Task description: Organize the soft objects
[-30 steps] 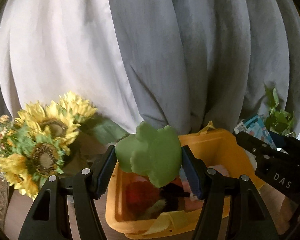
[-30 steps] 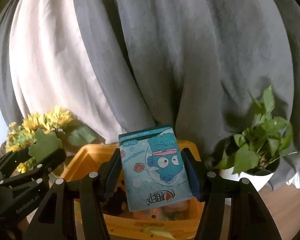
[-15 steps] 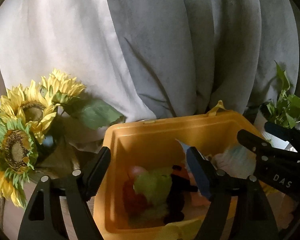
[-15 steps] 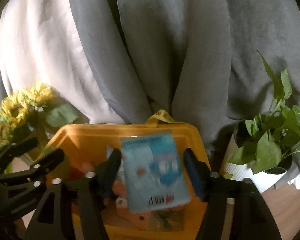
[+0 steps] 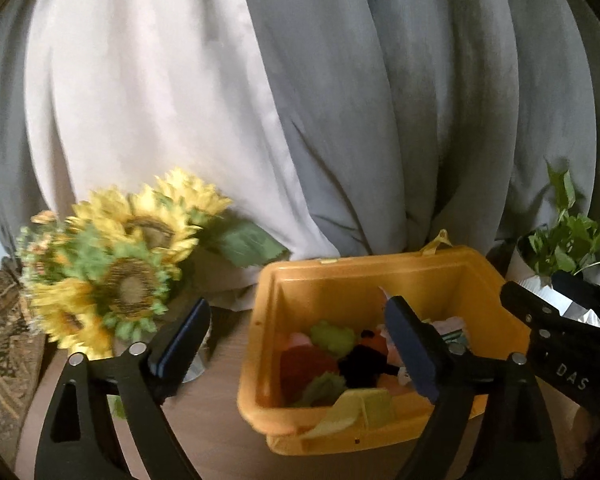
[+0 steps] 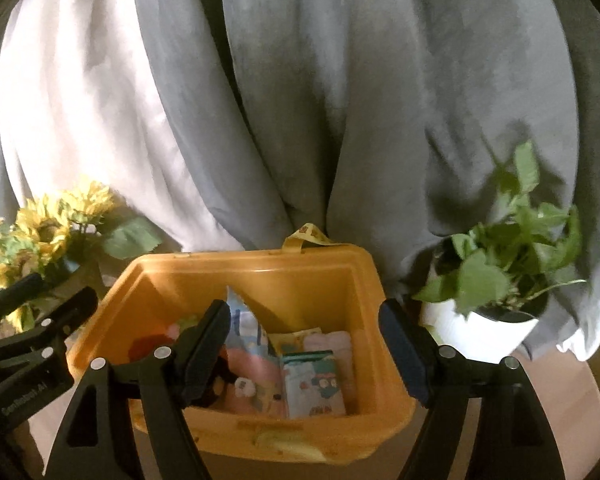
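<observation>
Heavy grey curtains [image 5: 380, 120] hang in deep folds across the whole upper part of both views, with a paler, off-white curtain panel [image 5: 140, 100] at the upper left. Light is dim and soft, brightest on the pale panel. At the lower left of the frame stands a bunch of sunflowers [image 5: 128, 264], blurred; at the right edge a leafy green plant [image 6: 508, 248] sits in a white pot [image 6: 488, 328]. Below them runs a brown wooden tabletop [image 5: 216, 412]. A patterned brown fabric [image 5: 0, 340] shows at the far left edge.
</observation>
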A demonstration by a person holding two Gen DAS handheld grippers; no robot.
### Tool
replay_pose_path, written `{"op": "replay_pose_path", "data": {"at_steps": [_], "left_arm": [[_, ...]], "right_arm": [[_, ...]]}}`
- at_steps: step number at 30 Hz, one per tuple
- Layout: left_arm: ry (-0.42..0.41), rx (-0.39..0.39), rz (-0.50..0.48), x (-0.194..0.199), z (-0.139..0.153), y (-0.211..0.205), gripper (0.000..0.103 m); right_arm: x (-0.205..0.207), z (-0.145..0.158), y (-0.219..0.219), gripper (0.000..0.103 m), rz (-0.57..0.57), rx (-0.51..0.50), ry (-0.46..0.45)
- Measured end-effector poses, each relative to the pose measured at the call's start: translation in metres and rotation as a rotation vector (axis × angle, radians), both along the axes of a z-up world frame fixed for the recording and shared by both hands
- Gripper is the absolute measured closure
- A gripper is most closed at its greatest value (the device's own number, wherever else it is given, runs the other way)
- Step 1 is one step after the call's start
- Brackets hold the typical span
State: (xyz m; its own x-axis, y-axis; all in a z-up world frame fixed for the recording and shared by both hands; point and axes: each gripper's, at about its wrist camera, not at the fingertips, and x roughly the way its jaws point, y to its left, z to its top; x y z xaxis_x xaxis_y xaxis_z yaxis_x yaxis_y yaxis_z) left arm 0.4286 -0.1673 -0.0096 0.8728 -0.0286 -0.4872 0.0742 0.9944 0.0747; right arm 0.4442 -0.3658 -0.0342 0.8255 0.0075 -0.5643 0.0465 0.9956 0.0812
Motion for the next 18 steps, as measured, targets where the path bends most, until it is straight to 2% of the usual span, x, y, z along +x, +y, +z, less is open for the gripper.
{"op": "replay_pose_path", "data": {"at_steps": [3, 5, 12, 18], "left_arm": [[-0.015, -0.007, 0.017, -0.023, 0.011, 0.005, 0.01], [-0.024, -0.009, 0.032, -0.036, 0.017, 0.009, 0.004], [-0.066, -0.005, 0.078, -0.088, 0.037, 0.027, 0.0], [-0.074, -0.007, 0.062, -0.123, 0.044, 0.041, 0.0]], "right_arm": [[-0.017, 0.011, 0.002, 0.025, 0.0, 0.003, -0.017], [-0.03, 0.018, 0.004, 0.025, 0.004, 0.002, -0.025], [-0.079, 0.042, 0.016, 0.021, 0.012, -0.01, -0.086], [-0.116, 0.053, 0.024, 0.015, 0.001, -0.022, -0.107]]}}
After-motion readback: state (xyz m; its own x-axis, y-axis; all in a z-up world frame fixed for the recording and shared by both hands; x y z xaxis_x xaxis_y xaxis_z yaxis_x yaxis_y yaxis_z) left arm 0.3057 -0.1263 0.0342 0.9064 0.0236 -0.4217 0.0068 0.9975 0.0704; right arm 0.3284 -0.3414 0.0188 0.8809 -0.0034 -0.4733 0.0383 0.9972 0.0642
